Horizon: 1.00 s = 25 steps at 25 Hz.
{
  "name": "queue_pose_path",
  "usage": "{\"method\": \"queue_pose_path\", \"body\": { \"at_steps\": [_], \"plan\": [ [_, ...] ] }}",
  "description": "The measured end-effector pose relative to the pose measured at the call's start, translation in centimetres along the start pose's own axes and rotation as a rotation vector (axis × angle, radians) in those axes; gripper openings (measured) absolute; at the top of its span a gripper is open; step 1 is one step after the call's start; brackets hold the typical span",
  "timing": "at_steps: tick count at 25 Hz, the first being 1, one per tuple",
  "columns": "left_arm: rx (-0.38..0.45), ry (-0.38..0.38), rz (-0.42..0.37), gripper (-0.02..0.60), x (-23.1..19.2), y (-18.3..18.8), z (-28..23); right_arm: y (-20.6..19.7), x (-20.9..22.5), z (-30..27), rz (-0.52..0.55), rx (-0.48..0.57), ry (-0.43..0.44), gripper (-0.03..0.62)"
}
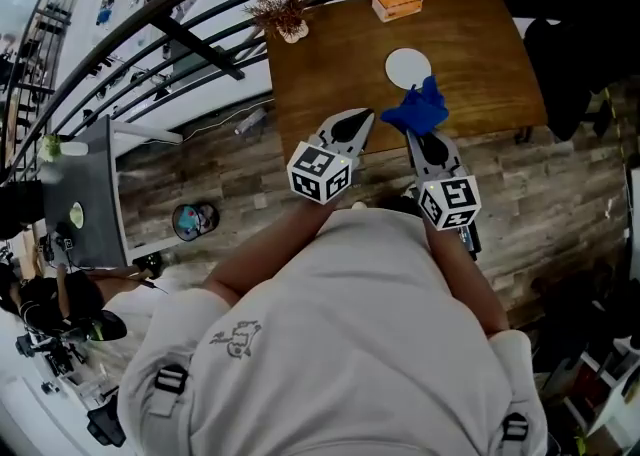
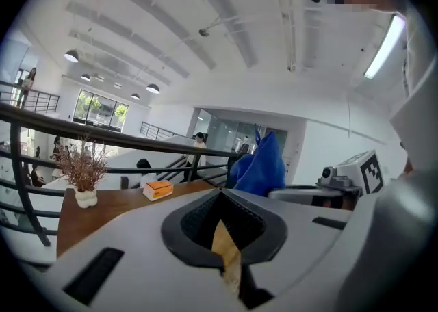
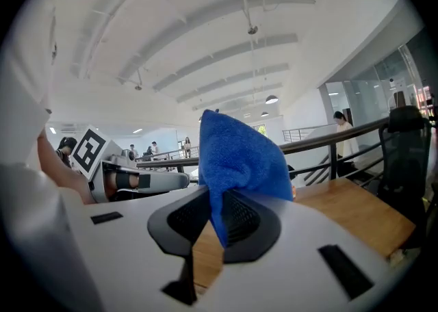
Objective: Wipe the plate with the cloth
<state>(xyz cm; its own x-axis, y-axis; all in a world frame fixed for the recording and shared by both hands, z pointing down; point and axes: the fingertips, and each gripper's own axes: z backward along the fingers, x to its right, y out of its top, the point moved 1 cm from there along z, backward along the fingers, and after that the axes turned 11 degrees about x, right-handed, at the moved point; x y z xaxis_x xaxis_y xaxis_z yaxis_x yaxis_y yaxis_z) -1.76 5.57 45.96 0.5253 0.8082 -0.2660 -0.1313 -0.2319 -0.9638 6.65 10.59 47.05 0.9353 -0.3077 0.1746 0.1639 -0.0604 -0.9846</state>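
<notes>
The person holds both grippers out side by side over the near edge of a wooden table (image 1: 480, 34). The right gripper (image 3: 217, 216) is clenched on a blue cloth (image 3: 239, 157). The cloth is bunched, with its lower end pinched between the pads. Its long axis runs straight out past the jaw tips, and its peak points up and away from the person. In the head view the cloth (image 1: 420, 109) reaches toward a white plate (image 1: 405, 66), which lies flat near the middle of the table. The cloth's tip shows against the plate's near rim, but contact cannot be told. The left gripper (image 2: 222, 201) is closed with nothing in it; only the wood shows through the slit. An orange box (image 1: 397, 3) and a dried plant (image 1: 283, 9) stand at the table's far side.
</notes>
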Motion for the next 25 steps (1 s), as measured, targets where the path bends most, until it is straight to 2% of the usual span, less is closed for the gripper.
{"method": "queue_pose_path", "body": {
  "at_steps": [9, 13, 19, 25],
  "plan": [
    [0.063, -0.003, -0.012, 0.006, 2.1, 1.6, 2.1, 1.1, -1.5, 3.6, 0.035, 0.005, -0.023, 0.046],
    [0.063, -0.005, -0.002, 0.006, 2.8, 1.8, 2.8, 1.4, -1.9, 4.6, 0.039, 0.001, -0.027, 0.046],
    [0.04, -0.017, 0.001, 0.006, 4.0, -0.1, 3.4, 0.4, -2.1, 6.0, 0.035, 0.016, -0.038, 0.046],
    [0.068, -0.02, 0.003, 0.006, 4.0, 1.6, 4.6, 1.3, -3.1, 6.0, 0.033, 0.019, -0.043, 0.046]
  ]
}}
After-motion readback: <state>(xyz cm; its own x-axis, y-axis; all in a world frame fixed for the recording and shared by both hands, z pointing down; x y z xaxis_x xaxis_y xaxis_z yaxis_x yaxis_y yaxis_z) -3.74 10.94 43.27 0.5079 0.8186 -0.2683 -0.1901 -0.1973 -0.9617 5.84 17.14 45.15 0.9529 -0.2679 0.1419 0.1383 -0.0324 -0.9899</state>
